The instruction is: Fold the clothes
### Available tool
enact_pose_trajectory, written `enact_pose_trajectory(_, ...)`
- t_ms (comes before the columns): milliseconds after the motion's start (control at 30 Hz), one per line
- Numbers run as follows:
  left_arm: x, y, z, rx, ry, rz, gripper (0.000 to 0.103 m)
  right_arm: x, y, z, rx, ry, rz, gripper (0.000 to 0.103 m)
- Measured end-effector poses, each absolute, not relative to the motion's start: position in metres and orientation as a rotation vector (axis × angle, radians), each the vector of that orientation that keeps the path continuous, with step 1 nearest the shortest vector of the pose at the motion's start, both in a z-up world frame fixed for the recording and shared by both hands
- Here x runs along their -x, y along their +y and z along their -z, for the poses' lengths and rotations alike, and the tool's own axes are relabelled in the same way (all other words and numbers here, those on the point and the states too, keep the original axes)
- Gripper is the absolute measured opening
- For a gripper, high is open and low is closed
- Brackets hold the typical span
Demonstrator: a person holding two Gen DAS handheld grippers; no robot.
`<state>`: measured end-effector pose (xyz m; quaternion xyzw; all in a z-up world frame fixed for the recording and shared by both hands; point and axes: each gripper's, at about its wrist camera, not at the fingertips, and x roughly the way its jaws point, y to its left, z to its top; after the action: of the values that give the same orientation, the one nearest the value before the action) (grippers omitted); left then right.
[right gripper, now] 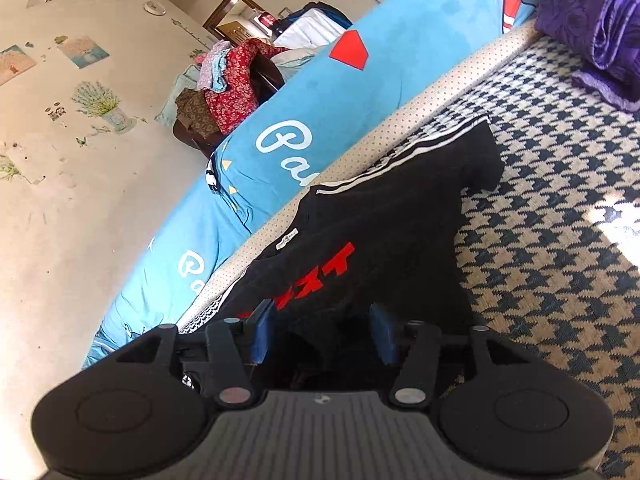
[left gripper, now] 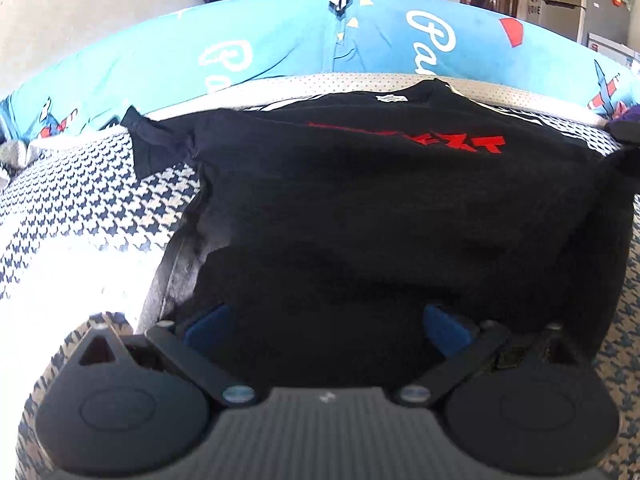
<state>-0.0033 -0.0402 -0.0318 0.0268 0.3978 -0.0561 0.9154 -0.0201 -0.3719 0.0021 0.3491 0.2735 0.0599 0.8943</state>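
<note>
My left gripper (left gripper: 326, 322) sits low at the near hem of the black cotton T-shirt with red lettering (left gripper: 380, 208), its blue pads spread wide with dark cloth lying between them; I can't tell whether they pinch anything. My right gripper (right gripper: 320, 334) is also parted, blue pads set apart over a bunched fold of the same T-shirt (right gripper: 384, 232), cloth rising between them without being squeezed. The shirt lies spread on the houndstooth-patterned bed cover in navy and cream (left gripper: 92, 208), collar and white label toward the far edge, one sleeve reaching toward the left side. Its white-striped sleeve lies near the dotted cream border (right gripper: 400, 128) of the bed. Beyond that edge runs a bright blue printed blanket with white script (left gripper: 280, 48). A purple patterned cushion (right gripper: 592, 24) rests at the far right corner. A chair piled with red floral clothing (right gripper: 236, 88) stands behind the bed.
</note>
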Motion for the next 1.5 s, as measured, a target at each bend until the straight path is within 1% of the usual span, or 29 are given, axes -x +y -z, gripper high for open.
enact_pose_trajectory(300, -0.001, -0.038, 0.041, -0.037, 0.824, 0.091, 0.103, 0.028, -0.372, -0.007, -0.671, 0.531, -0.151, 0.052)
enact_pose_trajectory(900, -0.004, -0.04, 0.041, -0.031, 0.821, 0.086, 0.103, 0.028, -0.315, -0.009, -0.229, 0.576, -0.136, 0.052)
enact_pose_trajectory(933, -0.004, -0.04, 0.041, -0.031, 0.82, 0.087, 0.103, 0.028, -0.313, -0.008, -0.217, 0.576, -0.128, 0.051)
enact_pose_trajectory(1000, -0.004, -0.04, 0.041, -0.032, 0.82, 0.088, 0.103, 0.026, -0.311, -0.007, -0.206, 0.575, -0.112, 0.045)
enact_pose_trajectory(1067, -0.004, -0.04, 0.041, -0.032, 0.819, 0.089, 0.103, 0.024, -0.31, -0.006, -0.185, 0.577, -0.087, 0.029)
enact_pose_trajectory(1133, -0.003, -0.04, 0.041, -0.033, 0.819, 0.09, 0.103, 0.022, -0.309, -0.005, -0.165, 0.581, -0.064, 0.021)
enact_pose_trajectory(1267, -0.001, -0.039, 0.041, -0.031, 0.818, 0.096, 0.103, 0.023, -0.307, -0.007, -0.142, 0.578, -0.026, 0.016)
enact_pose_trajectory(1500, 0.013, -0.036, 0.034, -0.039, 0.792, 0.108, 0.103, 0.048, -0.307, -0.024, -0.08, 0.546, 0.029, 0.015)
